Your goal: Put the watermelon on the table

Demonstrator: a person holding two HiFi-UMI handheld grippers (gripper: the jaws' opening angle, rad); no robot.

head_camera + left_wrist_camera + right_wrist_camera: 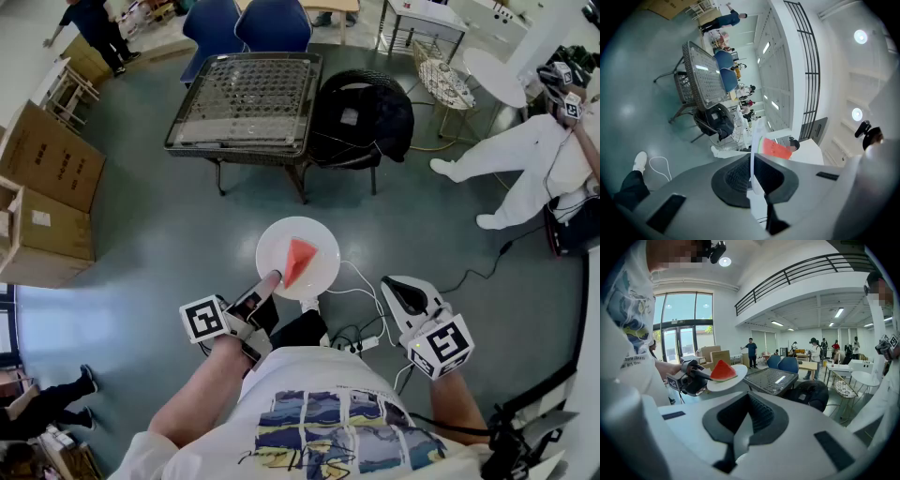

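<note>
— Risk from here?
— Sliding off: watermelon (298, 261) loose on a plate (321, 246), clamped at one rim only by the left gripper's (270, 281) fingers (733, 178), in mid-air, well short of the worktop (246, 94). Any tilt, probably gone.
— Pose?
— Left forearm forward, near level. Beside it the right gripper (394, 283), fingers closed on nothing, angled down.

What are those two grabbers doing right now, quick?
Left gripper: closed on the rim of the round white plate carrying the red triangular watermelon slice.
Right gripper: closed, holding nothing.
</note>
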